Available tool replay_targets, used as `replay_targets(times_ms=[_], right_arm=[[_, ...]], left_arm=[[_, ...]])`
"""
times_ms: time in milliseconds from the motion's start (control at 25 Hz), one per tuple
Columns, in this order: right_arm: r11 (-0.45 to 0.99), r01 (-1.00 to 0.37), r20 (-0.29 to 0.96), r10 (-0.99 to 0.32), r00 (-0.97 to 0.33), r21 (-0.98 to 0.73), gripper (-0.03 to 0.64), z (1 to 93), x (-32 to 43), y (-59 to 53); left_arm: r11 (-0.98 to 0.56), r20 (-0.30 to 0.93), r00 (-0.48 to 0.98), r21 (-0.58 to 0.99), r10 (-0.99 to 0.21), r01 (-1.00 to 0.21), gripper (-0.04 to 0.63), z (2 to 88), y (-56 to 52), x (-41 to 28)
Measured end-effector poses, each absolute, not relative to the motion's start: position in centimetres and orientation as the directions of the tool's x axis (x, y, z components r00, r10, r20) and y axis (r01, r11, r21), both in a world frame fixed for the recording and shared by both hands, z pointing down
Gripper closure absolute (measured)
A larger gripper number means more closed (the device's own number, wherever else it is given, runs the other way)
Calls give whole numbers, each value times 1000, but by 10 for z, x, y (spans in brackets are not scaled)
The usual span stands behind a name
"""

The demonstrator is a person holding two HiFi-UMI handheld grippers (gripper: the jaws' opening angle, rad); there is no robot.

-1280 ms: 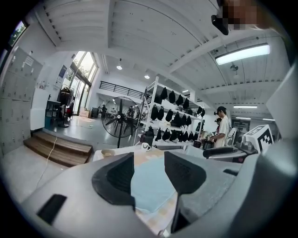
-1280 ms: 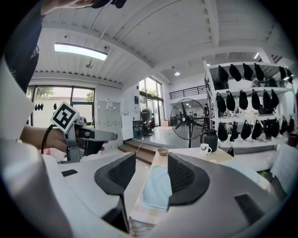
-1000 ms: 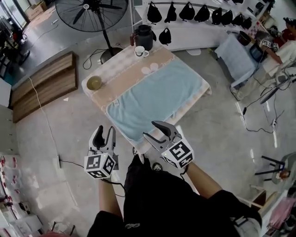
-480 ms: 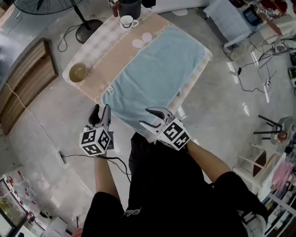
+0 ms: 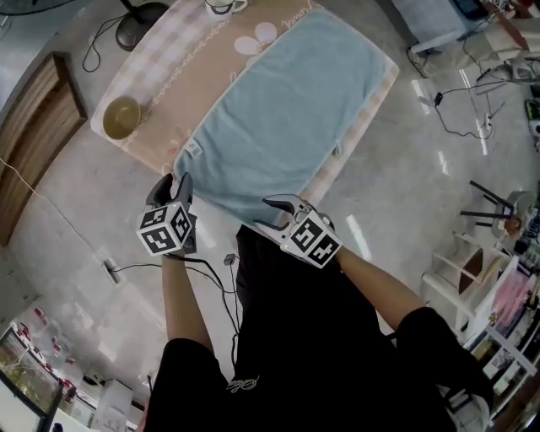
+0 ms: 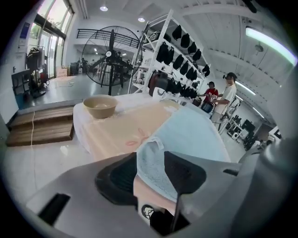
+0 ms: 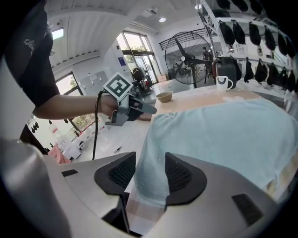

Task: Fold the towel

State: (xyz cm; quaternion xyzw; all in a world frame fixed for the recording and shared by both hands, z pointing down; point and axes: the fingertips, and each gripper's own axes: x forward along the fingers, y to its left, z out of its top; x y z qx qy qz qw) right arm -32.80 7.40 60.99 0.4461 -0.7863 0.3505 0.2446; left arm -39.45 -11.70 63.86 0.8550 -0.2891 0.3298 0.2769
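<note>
Left gripper [image 6: 151,171]: jaws spread, near left corner of light blue towel [image 5: 291,105] between pads; right gripper [image 7: 150,177]: jaws likewise spread, towel's near edge hanging between them; rest of towel flat on peach tablecloth [image 5: 181,97] covering table; tan bowl [image 5: 122,116] on cloth's left side, well apart from towel; white cup [image 5: 222,7] at far end

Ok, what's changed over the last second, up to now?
Both grippers moved forward to the near edge of the towel. The left gripper now straddles its near-left corner, the right gripper the same edge further right. Both pairs of jaws are apart, nothing gripped yet. The towel stays flat on the table, with the bowl and cup unmoved.
</note>
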Motion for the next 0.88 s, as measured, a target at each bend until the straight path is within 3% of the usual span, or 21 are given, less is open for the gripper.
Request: replay_targets(times_ms=[880], right_arm=[[429,-854,828,-331,-452,-294,429,672,-351,124]], left_arm=[[-643,780,565,292,-268,-708,416,682,-127,-388]])
